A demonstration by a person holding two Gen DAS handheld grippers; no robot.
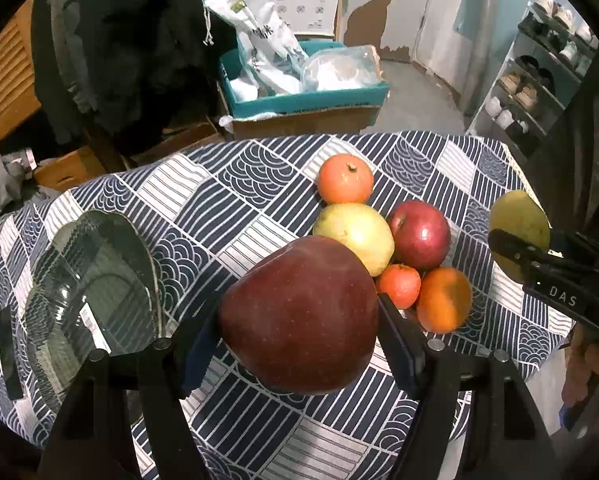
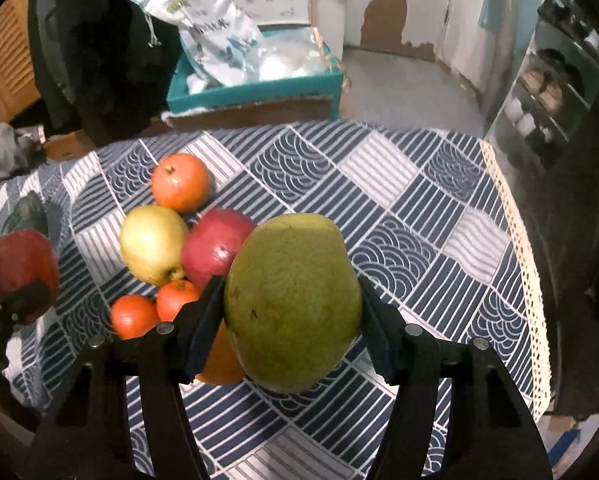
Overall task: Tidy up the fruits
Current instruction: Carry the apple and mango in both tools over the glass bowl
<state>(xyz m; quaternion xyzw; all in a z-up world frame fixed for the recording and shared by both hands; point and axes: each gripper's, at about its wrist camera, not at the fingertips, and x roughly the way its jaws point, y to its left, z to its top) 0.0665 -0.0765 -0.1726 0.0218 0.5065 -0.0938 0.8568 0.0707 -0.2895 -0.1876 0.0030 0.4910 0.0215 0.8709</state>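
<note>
On the table [image 1: 227, 184], a glass bowl [image 1: 95, 292] sits at the left, well apart from the fruit cluster [image 1: 383, 236] right of centre. Behind the table stands a box [image 1: 299, 100] with bags [image 1: 259, 28] in it

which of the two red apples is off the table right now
The big dark red apple, clamped in the left gripper. The smaller red apple sits in the fruit pile.

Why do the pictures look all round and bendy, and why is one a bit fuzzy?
Both views: a fisheye lens bends the tablecloth edges and leaves black corners. Left wrist view: sharp, with glare on the glass bowl and a shiny spot on the small red apple. Right wrist view: the teal box and shoe rack look smeared.
</note>
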